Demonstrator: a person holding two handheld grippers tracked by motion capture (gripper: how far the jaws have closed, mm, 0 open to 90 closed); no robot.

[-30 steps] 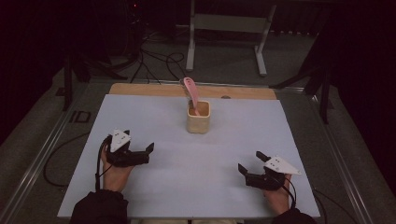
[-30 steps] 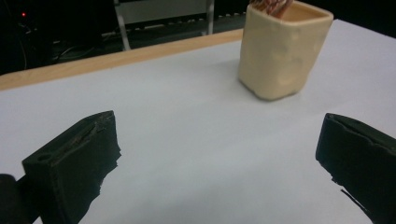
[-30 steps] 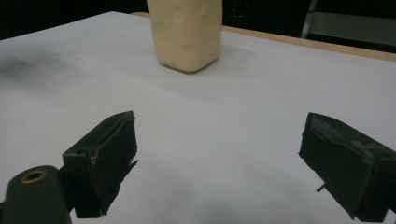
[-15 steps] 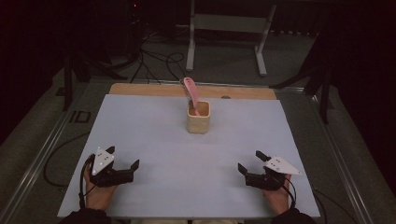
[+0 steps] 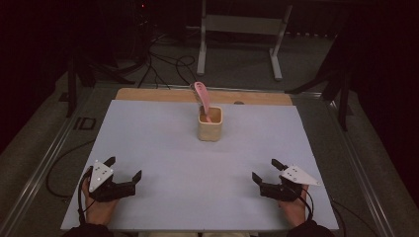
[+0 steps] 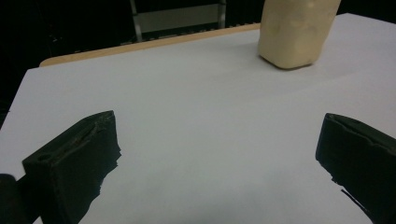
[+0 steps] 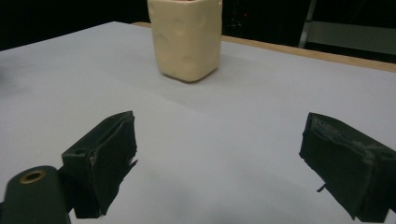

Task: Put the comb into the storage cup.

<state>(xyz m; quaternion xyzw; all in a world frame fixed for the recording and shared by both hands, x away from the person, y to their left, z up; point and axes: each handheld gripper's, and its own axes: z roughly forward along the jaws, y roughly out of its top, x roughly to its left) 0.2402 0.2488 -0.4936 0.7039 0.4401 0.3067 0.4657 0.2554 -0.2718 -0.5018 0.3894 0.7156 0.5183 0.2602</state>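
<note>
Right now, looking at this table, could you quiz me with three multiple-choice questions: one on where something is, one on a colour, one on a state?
1. Where does the cream cup stand?
A. Toward the far middle of the white sheet
B. At the near left corner
C. On the floor

2. What colour is the utensil sticking out of the cup?
A. Green
B. Pink
C. Black

3. How are the left gripper and right gripper?
A. Both shut on the cup
B. One holds the utensil
C. Both open, holding nothing

Answers: 1 A, the high view shows the cup far from both hands, near the wooden edge. 2 B, it shows pink above the rim. 3 C, each gripper view shows jaws wide apart over bare sheet.
</note>
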